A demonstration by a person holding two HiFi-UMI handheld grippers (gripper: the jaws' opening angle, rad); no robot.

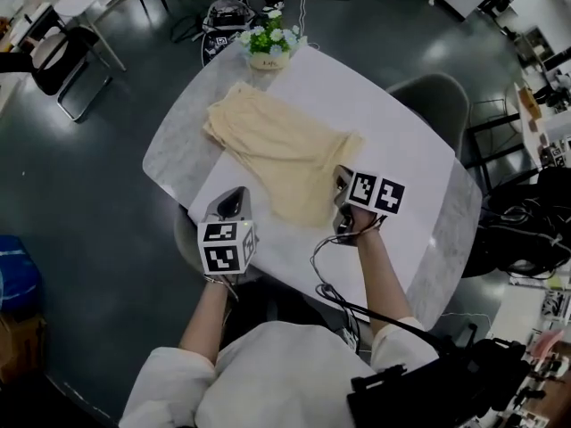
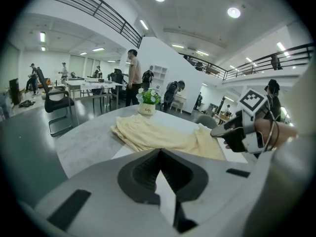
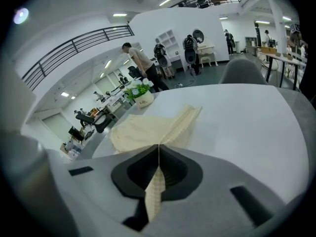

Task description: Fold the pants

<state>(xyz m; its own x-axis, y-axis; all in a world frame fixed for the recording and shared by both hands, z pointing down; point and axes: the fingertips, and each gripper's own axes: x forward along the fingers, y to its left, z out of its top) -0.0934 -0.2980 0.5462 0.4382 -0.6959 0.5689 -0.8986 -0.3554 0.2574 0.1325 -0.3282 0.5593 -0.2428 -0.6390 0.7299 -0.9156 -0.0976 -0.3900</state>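
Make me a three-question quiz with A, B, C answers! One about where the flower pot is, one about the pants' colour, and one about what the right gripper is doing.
1. Where is the flower pot?
A) at the far edge of the table, beyond the pants
B) under the table
C) on top of the pants

2. What colour are the pants?
A) blue
B) pale yellow
C) black

3. What are the jaws of the right gripper doing?
A) standing wide open
B) shut on the flower pot
C) shut on the pants

Answers:
1 A: the head view shows the pot at the table's far edge.
2 B: the cloth looks pale yellow in every view.
3 C: the right gripper view shows fabric pinched between closed jaws.
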